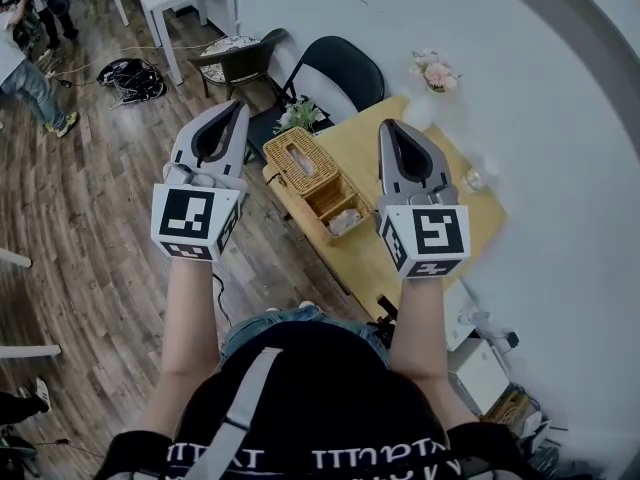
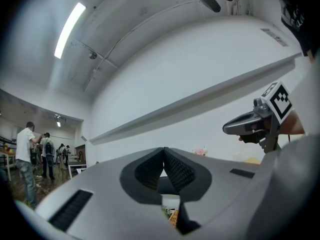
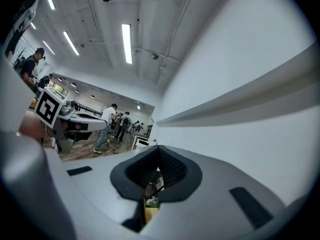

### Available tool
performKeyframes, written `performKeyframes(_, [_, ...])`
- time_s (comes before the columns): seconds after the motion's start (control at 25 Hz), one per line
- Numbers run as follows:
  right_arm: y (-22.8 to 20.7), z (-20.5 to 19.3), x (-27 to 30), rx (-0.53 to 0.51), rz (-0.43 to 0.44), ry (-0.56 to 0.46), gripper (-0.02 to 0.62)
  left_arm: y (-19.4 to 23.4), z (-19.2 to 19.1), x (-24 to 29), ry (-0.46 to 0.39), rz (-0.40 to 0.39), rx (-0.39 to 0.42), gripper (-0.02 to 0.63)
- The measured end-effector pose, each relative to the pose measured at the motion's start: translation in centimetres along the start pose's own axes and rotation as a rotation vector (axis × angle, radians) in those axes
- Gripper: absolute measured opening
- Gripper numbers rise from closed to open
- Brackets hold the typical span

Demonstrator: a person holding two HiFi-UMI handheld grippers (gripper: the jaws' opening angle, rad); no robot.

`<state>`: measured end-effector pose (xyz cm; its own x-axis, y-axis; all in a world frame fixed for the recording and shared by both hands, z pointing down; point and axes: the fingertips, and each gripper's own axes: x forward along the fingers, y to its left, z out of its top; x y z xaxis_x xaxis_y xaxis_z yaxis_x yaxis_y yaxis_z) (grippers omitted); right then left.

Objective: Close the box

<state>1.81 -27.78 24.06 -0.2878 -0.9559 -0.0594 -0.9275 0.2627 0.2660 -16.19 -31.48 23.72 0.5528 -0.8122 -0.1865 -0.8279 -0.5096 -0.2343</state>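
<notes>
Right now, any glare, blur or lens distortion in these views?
Head view: strong fisheye bend toward the edges, light even, wicker box sharp. Left gripper view: ceiling strip light blown out, black corners. Right gripper view: ceiling strips glare, wall ledge bows, black corners.

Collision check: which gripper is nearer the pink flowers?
Right. The right gripper is held up just short of the flowers; the left gripper is across the box, far to their left.
</notes>
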Motion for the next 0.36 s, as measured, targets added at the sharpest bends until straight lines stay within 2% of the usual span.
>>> performKeyframes(0.36, [-0.56, 0.91, -0.26, -0.013, -0.024, -0.019, 0.015, -0.09, 0.2, 0.07, -0.005, -0.01, 0.006, 0.012])
